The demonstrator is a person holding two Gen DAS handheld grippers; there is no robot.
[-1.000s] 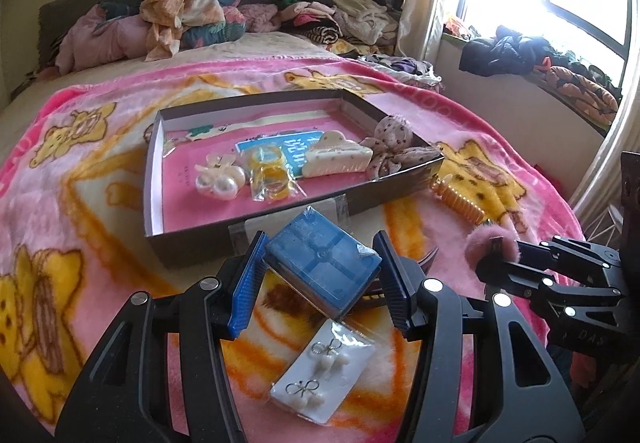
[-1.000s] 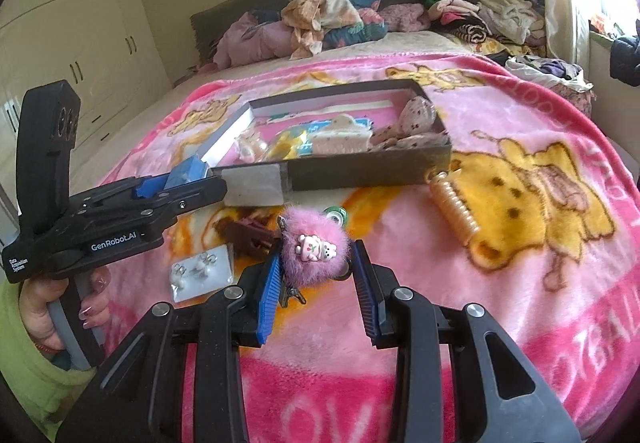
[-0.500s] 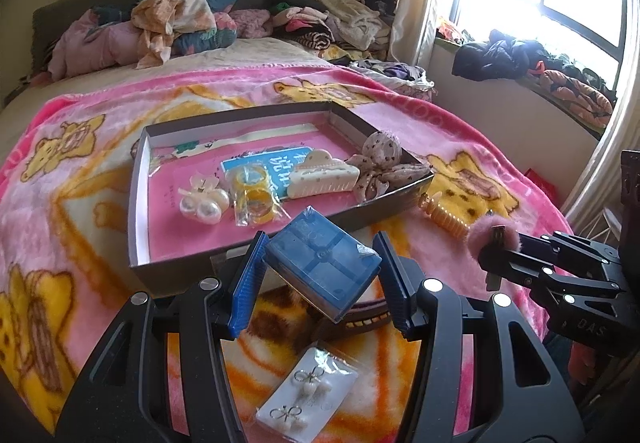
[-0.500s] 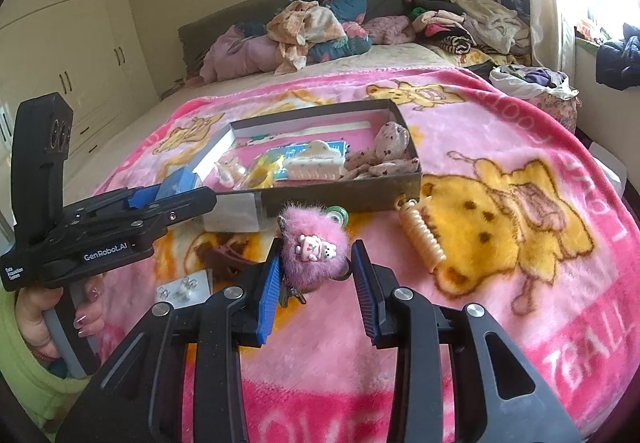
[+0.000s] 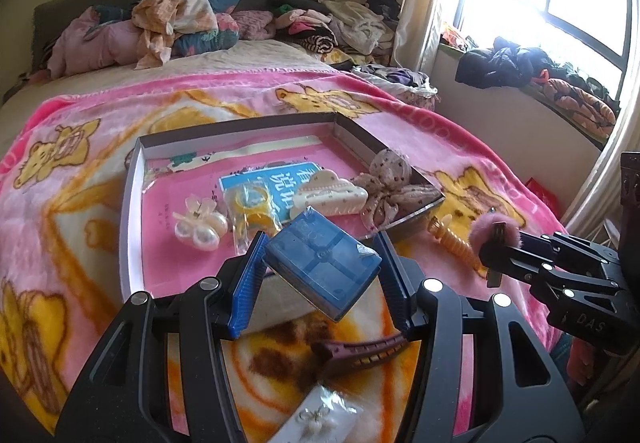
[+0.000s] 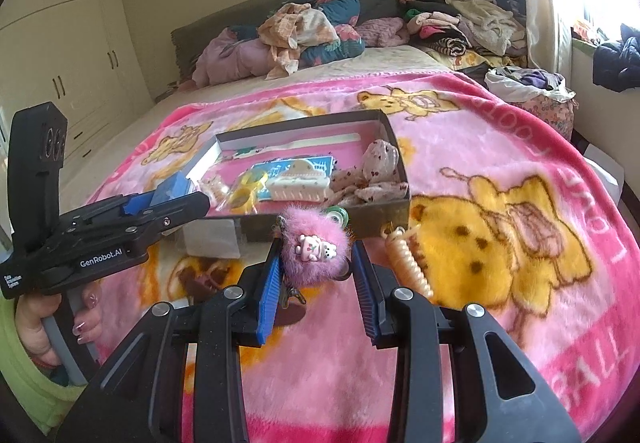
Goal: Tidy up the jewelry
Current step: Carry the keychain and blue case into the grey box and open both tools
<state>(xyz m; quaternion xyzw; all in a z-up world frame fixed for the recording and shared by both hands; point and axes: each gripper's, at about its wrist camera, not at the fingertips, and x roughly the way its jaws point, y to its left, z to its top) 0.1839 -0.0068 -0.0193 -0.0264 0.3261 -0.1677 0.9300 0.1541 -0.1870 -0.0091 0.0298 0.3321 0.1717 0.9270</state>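
Two handheld grippers over a bed w/ a pink cartoon-bear blanket (image 5: 440, 131).

Left gripper (image 5: 322, 275): its blue pads pinch a blue translucent plastic box (image 5: 323, 263), held tilted, corner-down, in the air. Just ahead of and below it lies a shallow grey cardboard tray (image 5: 130, 203) w/ a pink floor. In the tray, ahead of the gripper: a pearl hair clip (image 5: 200, 225) to the left, a clear bag of yellow hair ties (image 5: 250, 209) straight ahead, a cream claw clip (image 5: 330, 195) slightly right, a dotted fabric bow (image 5: 390, 179) further right against the tray wall. A blue printed card (image 5: 276, 175) lies under the bag and claw clip. Beneath the gripper, on the blanket: a dark maroon hair clip (image 5: 360, 353), and nearer the camera a small packet of bow earrings (image 5: 320, 417).

Right gripper (image 6: 316, 263): pads closed on a pink fluffy pom-pom clip (image 6: 314, 255) w/ a small figure on its front, lifted off the blanket. The tray's near wall sits just ahead of it. Just right of the gripper, on the blanket, a peach spiral hair coil (image 6: 408, 263). To its left, the left gripper and the person's hand (image 6: 52, 323) on its handle, in a lime-green sleeve (image 6: 20, 375).

Far end of bed: piled clothes (image 5: 180, 23).
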